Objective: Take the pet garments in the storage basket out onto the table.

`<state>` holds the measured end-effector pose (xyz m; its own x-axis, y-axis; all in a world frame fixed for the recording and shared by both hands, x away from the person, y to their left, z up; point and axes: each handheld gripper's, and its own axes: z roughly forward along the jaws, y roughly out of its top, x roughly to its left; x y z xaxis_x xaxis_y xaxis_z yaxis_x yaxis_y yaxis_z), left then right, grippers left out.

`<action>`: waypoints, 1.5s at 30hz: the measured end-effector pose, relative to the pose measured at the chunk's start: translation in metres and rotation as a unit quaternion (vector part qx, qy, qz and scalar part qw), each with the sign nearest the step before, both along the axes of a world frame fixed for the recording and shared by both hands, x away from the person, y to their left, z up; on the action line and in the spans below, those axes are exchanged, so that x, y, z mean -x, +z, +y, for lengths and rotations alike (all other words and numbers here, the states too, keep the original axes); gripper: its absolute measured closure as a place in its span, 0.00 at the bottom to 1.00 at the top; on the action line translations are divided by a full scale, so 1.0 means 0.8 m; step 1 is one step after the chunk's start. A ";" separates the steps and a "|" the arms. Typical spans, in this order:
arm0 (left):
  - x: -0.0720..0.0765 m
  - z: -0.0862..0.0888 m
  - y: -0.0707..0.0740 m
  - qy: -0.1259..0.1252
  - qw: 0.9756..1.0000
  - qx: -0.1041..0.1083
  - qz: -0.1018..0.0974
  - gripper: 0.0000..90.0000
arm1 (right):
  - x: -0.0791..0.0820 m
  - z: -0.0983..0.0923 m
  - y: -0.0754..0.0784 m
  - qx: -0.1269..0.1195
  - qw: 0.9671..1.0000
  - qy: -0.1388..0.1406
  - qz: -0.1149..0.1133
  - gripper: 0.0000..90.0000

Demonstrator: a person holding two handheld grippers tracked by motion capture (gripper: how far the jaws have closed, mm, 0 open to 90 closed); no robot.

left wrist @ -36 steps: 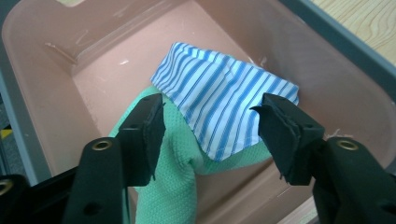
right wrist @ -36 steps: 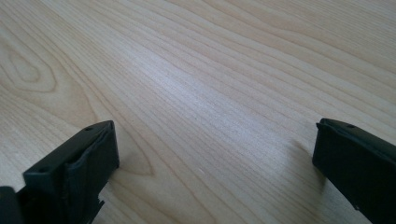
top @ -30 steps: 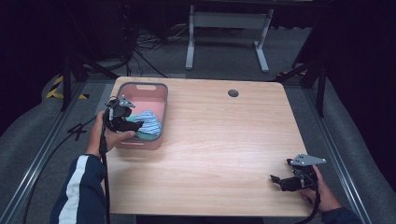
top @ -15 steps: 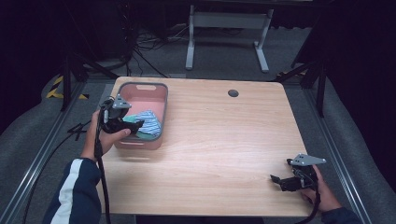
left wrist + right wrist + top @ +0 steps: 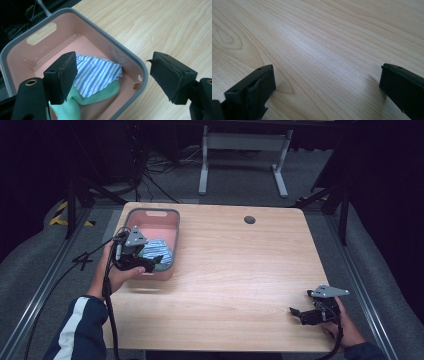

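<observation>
A pink bin with a grey rim (image 5: 152, 210) stands at the table's left side. Inside lie a blue-and-white striped cloth (image 5: 159, 249) and a mint green cloth (image 5: 100, 96) partly under it. My left gripper (image 5: 150, 265) hovers over the bin's near left corner. In the left gripper view the left gripper (image 5: 112, 75) looks down on the striped cloth (image 5: 97, 72) and the bin's rim (image 5: 140, 65). Its jaws have just been opening, and nothing is pinched between them. My right gripper (image 5: 298, 314) rests open low over the bare wood at the near right, its jaws wide apart in the right gripper view (image 5: 327, 87).
The wooden table (image 5: 240, 270) has a round dark cable hole (image 5: 249, 219) near its far edge. A grey metal stand (image 5: 240, 142) is on the floor beyond the table. Floor rails run along both sides. A cable (image 5: 107, 310) trails from the left gripper.
My left gripper has shifted a little over the bin's near left corner, and its jaws stand wider apart. The right gripper has stayed where it was.
</observation>
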<state>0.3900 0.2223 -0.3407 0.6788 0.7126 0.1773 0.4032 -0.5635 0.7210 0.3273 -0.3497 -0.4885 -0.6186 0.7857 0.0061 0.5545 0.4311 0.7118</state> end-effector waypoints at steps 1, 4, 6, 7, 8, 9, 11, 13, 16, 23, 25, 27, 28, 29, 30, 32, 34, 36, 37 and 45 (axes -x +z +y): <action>0.003 -0.001 0.001 -0.004 1.000 -0.001 0.000 0.24 | 0.000 0.000 0.000 -0.002 1.000 -0.001 0.000 0.01; 0.012 -0.005 0.001 -0.013 1.000 -0.004 -0.007 0.24 | 0.000 0.000 0.000 0.000 1.000 0.000 0.000 0.01; 0.015 -0.008 -0.001 -0.017 1.000 -0.001 -0.009 0.24 | 0.000 0.000 0.000 0.000 1.000 0.000 0.000 0.01; 0.018 -0.010 -0.001 -0.021 1.000 -0.005 -0.011 0.24 | 0.000 0.000 0.000 0.000 1.000 0.000 0.000 0.01; 0.019 -0.012 -0.001 -0.020 1.000 -0.008 -0.010 0.24 | 0.000 0.000 0.000 0.000 1.000 0.000 0.000 0.01; 0.021 -0.014 -0.002 -0.025 1.000 -0.010 -0.009 0.24 | 0.000 0.000 0.000 0.000 1.000 0.000 0.000 0.01; 0.026 -0.018 -0.003 -0.031 0.999 -0.012 -0.010 0.24 | 0.000 0.000 0.000 0.000 1.000 0.000 0.000 0.01; 0.029 -0.022 -0.006 -0.036 0.999 -0.009 -0.012 0.23 | 0.000 0.000 0.000 -0.001 1.000 -0.001 0.000 0.01; 0.033 -0.027 -0.010 -0.046 0.999 -0.016 -0.014 0.23 | 0.000 0.000 0.000 -0.001 1.000 -0.001 0.000 0.01; 0.046 -0.037 -0.015 -0.077 0.997 -0.017 -0.020 0.21 | 0.000 0.000 0.000 0.000 1.000 0.000 0.000 0.01; 0.049 -0.038 -0.016 -0.080 0.996 -0.016 -0.021 0.21 | 0.000 0.000 0.000 0.000 1.000 0.000 0.000 0.01; 0.051 -0.039 -0.017 -0.082 0.996 -0.016 -0.023 0.21 | 0.000 0.000 0.000 0.000 1.000 0.000 0.000 0.01; 0.052 -0.040 -0.017 -0.085 0.996 -0.021 -0.023 0.21 | 0.000 0.000 0.000 0.000 1.000 0.000 0.000 0.01; 0.054 -0.041 -0.019 -0.087 0.996 -0.022 -0.026 0.21 | 0.000 0.000 0.000 0.000 1.000 0.000 0.000 0.01; 0.055 -0.042 -0.019 -0.089 0.995 -0.027 -0.025 0.21 | 0.000 0.000 0.000 0.000 1.000 0.000 0.000 0.01; 0.059 -0.043 -0.022 -0.091 0.995 -0.035 -0.029 0.20 | 0.000 0.000 0.000 0.000 1.000 0.000 0.000 0.01; 0.061 -0.043 -0.025 -0.094 0.994 -0.038 -0.031 0.20 | 0.000 0.000 0.000 0.000 1.000 0.000 0.000 0.01; 0.064 -0.043 -0.030 -0.096 0.994 -0.040 -0.030 0.21 | 0.000 0.000 0.000 0.000 1.000 0.000 0.000 0.01; 0.066 -0.043 -0.031 -0.098 0.994 -0.044 -0.029 0.20 | 0.000 0.000 0.000 0.000 1.000 0.000 0.000 0.01; 0.077 -0.045 -0.049 -0.109 0.992 -0.065 -0.029 0.21 | 0.000 0.000 0.000 0.000 1.000 0.000 0.000 0.01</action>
<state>0.3282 0.1865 -0.3798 0.8005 0.5186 0.3004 0.2218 -0.7221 0.6553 0.3270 -0.3498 -0.4885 -0.6184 0.7859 0.0056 0.5548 0.4314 0.7114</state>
